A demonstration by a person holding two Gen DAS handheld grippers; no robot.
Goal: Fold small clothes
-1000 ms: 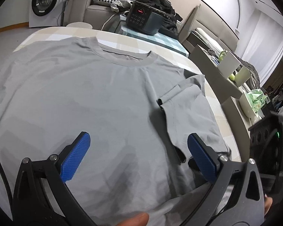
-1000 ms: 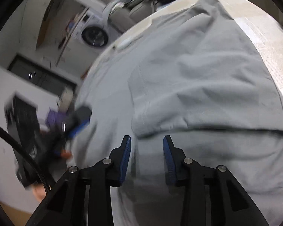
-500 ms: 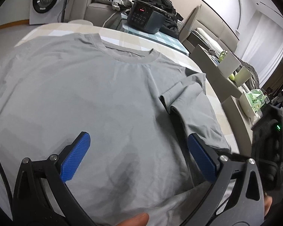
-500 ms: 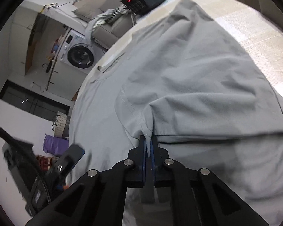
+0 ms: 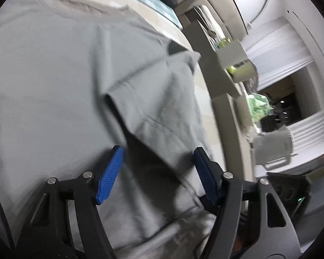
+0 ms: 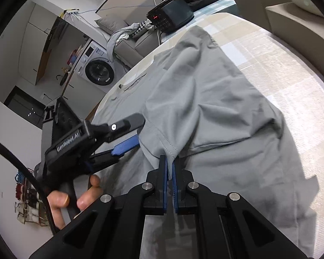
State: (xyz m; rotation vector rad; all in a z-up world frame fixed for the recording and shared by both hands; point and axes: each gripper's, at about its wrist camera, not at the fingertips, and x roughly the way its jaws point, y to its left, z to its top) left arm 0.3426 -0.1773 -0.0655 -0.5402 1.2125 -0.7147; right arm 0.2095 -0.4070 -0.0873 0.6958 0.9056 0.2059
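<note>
A grey t-shirt lies spread on the pale table, its right sleeve folded in over the body. My right gripper is shut on the hem of that sleeve and holds it raised off the cloth. My left gripper sits just left of that raised hem, held by a hand. Its jaws are closing, with the lifted sleeve's lower edge between them, and the blue pads stand apart from the cloth.
A black appliance and dark clothes stand past the table's far end. A sofa with laundry and a washing machine lie beyond. In the blurred left wrist view, a beige shelf unit holding containers runs along the table's right side.
The right gripper went from open to shut on the sleeve hem and lifted it. The left gripper swung right and down toward the sleeve, and its jaws narrowed.
</note>
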